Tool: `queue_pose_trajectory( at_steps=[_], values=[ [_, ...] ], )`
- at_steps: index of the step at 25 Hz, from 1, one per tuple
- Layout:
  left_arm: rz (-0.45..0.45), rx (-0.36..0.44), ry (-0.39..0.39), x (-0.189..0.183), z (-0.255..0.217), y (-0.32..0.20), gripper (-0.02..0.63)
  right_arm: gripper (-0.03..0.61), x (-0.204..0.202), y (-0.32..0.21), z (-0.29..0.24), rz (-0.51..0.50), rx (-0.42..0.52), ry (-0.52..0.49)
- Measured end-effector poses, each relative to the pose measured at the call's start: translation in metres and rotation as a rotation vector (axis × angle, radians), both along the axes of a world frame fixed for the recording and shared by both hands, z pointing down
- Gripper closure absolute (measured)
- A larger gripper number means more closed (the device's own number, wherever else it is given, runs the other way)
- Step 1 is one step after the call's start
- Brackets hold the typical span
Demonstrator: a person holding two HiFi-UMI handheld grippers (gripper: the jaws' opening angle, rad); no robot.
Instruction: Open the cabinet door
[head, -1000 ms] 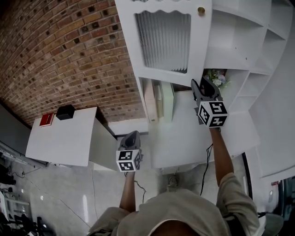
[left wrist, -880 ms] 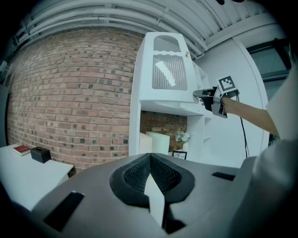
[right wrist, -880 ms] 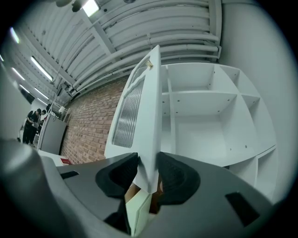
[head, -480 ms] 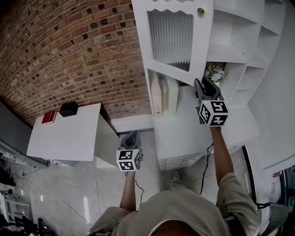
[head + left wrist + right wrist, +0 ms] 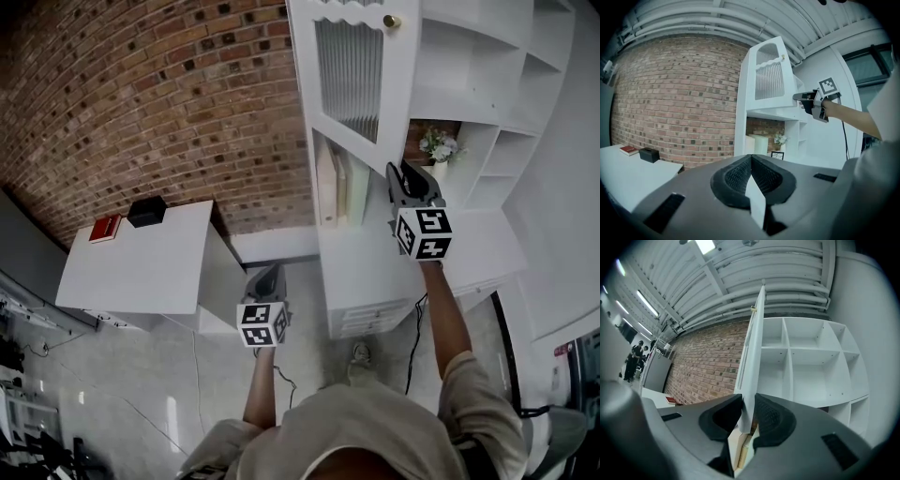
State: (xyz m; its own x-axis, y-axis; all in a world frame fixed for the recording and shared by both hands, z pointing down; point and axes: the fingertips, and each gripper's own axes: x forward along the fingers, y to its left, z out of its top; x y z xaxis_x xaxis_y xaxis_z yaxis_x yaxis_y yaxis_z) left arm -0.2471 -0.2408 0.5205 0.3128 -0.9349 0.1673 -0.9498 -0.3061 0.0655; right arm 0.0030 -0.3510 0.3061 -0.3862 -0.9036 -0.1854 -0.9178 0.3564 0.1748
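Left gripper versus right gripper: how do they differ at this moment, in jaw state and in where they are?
The left gripper is shut with nothing between its jaws. The right gripper has the lower edge of the cabinet door between its jaws, which have just been closing.
The left gripper is low over the floor, clear of the cabinet; the right gripper is raised at the door.
Both have the same dark two-jaw build.

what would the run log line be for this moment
right gripper: jaws just closed further, gripping cabinet door at lower corner | left gripper: shut, empty | door state: partly open
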Motion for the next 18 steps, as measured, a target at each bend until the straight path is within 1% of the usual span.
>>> queue_pose_trajectory(
  at_steps=[10,18],
  values=[
    [-0.070,-0.001,0.004,-0.042,0.001,0.044,0.588,0.492,-0.047,0.030,-0.001,-0.041,0.003,0.000],
    [-0.137,-0.009,0.007,-0.067,0.002,0.071,0.588,0.489,-0.089,0.044,-0.001,-0.088,0.031,0.033]
  ],
)
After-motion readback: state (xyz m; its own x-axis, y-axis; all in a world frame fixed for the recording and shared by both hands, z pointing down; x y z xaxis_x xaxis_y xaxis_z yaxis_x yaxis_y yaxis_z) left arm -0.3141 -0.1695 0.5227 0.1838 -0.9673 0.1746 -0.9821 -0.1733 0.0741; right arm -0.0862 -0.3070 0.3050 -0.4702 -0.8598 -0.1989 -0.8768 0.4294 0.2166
